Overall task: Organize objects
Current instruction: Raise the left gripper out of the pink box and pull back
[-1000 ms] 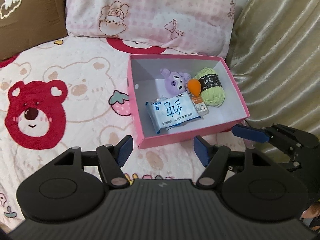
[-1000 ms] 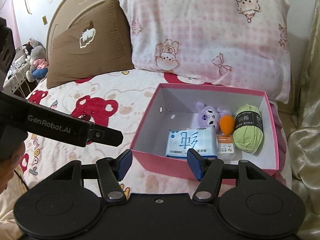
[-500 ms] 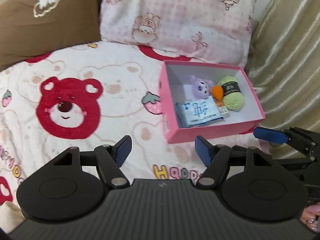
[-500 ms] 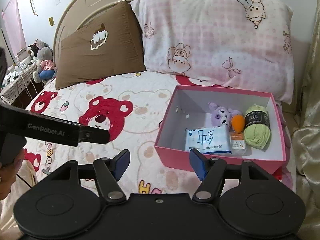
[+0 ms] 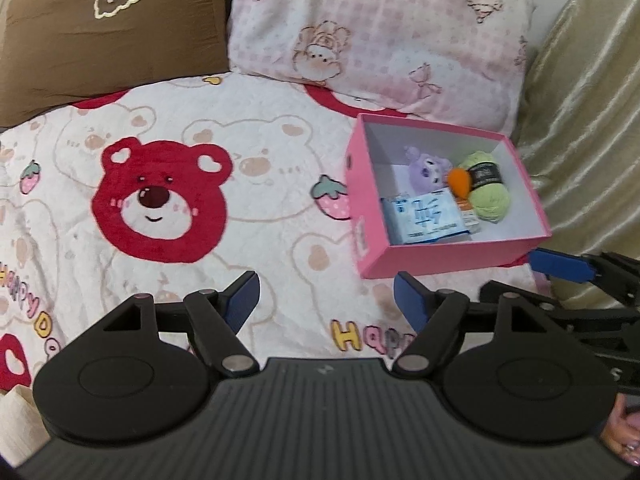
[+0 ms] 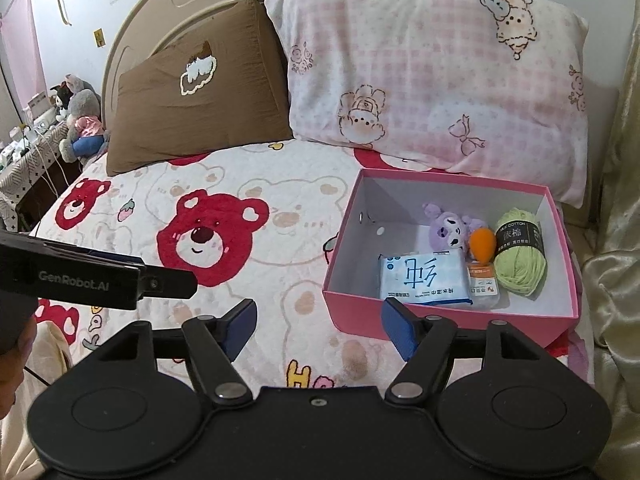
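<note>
Claw-wise, from the left wrist view, our left claw (image 5: 325, 300) is empty, its jaws opening over the bedspread (image 5: 256, 236). We see the pink box (image 5: 452, 258) near the pink pillow (image 5: 372, 40), ahead and to the right. It looks like light cardboard, so we judge a rim wall the best hold.

Over to the right wrist view: our right claw (image 6: 319, 330) is empty too, jaws opening, just short of the box's near wall. Inside sit a slippery-looking tissue pack (image 6: 422, 278), a soft purple plush (image 6: 448, 230), an orange piece (image 6: 482, 244) and squashy green yarn (image 6: 520, 256).
</note>
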`<action>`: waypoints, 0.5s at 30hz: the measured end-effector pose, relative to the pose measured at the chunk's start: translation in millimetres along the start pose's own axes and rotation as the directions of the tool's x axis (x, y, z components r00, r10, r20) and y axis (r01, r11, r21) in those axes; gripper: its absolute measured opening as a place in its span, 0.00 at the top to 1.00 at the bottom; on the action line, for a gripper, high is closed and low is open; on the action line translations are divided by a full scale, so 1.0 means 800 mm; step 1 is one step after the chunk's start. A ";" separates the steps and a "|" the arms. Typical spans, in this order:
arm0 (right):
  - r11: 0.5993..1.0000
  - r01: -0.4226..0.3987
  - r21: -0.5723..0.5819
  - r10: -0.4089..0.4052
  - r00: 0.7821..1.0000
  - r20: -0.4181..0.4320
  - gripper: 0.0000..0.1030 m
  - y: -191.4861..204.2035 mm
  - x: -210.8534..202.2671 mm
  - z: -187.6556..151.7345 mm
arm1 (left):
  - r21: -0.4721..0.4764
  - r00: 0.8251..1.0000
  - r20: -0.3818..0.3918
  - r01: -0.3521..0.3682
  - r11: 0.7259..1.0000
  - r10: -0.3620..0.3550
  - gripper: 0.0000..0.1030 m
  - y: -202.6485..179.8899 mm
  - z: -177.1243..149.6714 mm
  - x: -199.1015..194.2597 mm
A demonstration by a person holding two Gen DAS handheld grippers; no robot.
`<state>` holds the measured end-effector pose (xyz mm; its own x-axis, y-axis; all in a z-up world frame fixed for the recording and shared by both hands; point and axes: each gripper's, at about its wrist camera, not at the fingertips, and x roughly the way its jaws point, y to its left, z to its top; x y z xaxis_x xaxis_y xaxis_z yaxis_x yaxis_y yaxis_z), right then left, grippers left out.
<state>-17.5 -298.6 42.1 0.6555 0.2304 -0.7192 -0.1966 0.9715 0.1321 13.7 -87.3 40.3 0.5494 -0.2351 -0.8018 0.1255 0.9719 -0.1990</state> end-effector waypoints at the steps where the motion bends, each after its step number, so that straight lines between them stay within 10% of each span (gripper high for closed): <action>1: 1.000 0.001 0.000 -0.001 1.000 -0.001 0.26 0.001 0.001 0.000 | 0.001 1.000 0.000 -0.013 1.000 0.013 0.29 0.000 0.000 0.003; 15: 0.995 0.100 -0.006 -0.100 0.995 -0.019 0.10 0.007 0.014 -0.005 | 0.012 1.000 -0.009 -0.024 1.000 0.024 0.05 -0.001 -0.006 0.006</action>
<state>-14.2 -290.7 31.7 0.6583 0.1306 -0.7414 -0.1345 0.9894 0.0549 12.4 -89.4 33.8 0.5445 -0.2115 -0.8116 0.1222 0.9774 -0.1728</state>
